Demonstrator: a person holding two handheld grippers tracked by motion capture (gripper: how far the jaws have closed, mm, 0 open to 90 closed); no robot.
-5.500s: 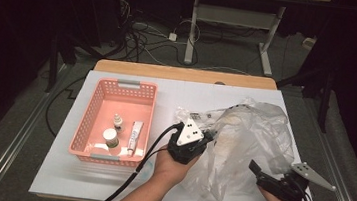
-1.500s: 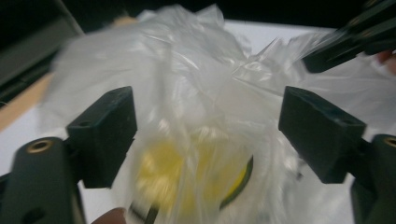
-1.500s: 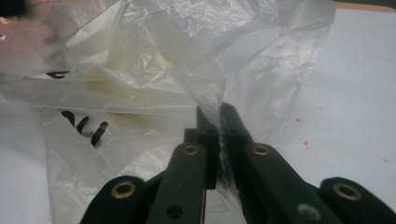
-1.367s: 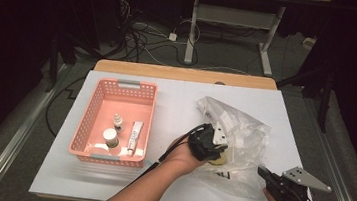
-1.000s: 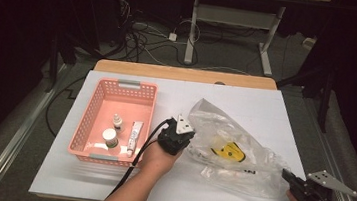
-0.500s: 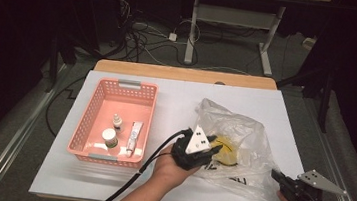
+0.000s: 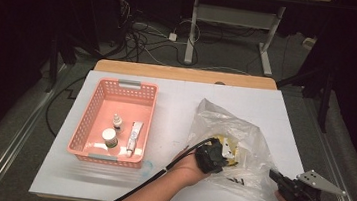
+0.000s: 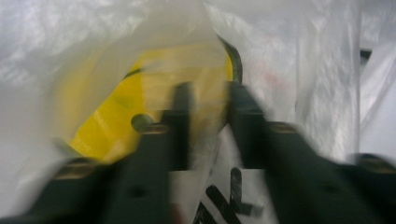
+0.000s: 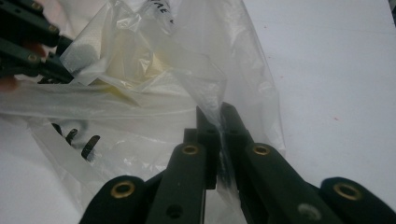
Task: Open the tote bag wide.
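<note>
White tabletop (image 7: 176, 105) under dark surroundings, cables on the floor behind. From above, a clear plastic bag (image 7: 243, 132) lies right of a pink basket (image 7: 97, 117) holding a small bottle (image 7: 117, 121), a jar (image 7: 109, 136) and a tube (image 7: 134, 135). The right gripper (image 9: 217, 112) is clamped on the bag's thin edge — its own view shows film pinched between the jaws. The left gripper (image 8: 208, 100) is inside the bag; its jaws have just been closing, with film and a yellow packet (image 8: 116, 126) between them. Black lettering on the bag is too blurred to read.
</note>
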